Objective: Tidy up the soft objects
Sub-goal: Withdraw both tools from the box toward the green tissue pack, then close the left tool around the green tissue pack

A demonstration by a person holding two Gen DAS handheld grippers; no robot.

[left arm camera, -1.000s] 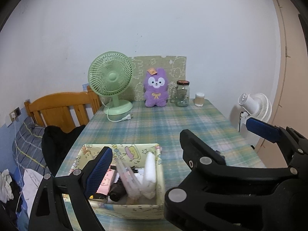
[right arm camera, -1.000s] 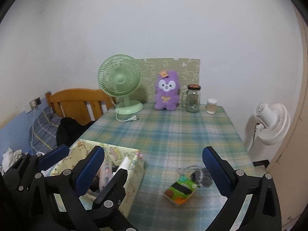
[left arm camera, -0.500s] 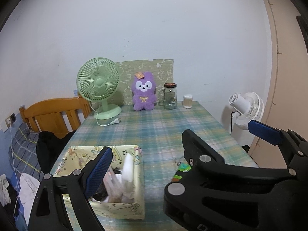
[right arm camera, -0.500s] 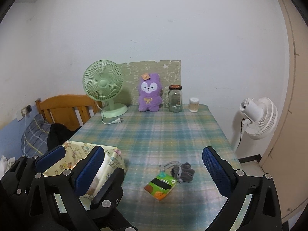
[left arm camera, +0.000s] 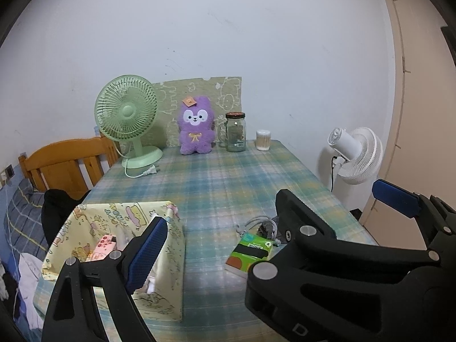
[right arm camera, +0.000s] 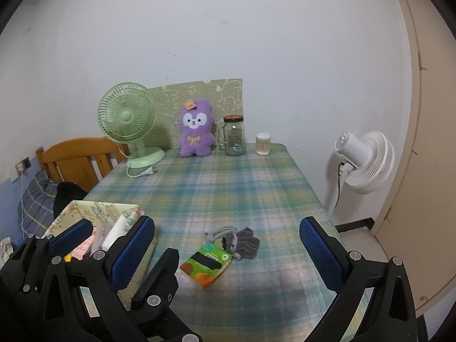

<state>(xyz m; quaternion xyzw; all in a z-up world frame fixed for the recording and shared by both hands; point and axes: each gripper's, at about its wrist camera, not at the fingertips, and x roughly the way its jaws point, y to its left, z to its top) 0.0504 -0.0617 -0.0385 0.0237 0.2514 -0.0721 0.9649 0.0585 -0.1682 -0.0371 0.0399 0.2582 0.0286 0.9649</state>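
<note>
2 grippers side by side, left gripper [left arm camera: 268,222] and right gripper [right arm camera: 228,245] (both wide open, empty)

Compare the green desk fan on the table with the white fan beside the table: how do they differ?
The green desk fan stands on the plaid tablecloth; the white fan stands off the table, by its right edge. The green desk fan faces the camera; the white fan shows its back and motor. The green desk fan's plug lies loose on the cloth; the white fan's black cord hangs down. Both have round wire grilles.

Tissue pack [right arm camera: 205,264] lies right of the box [right arm camera: 94,213], pouch [right arm camera: 245,245] just behind.
</note>
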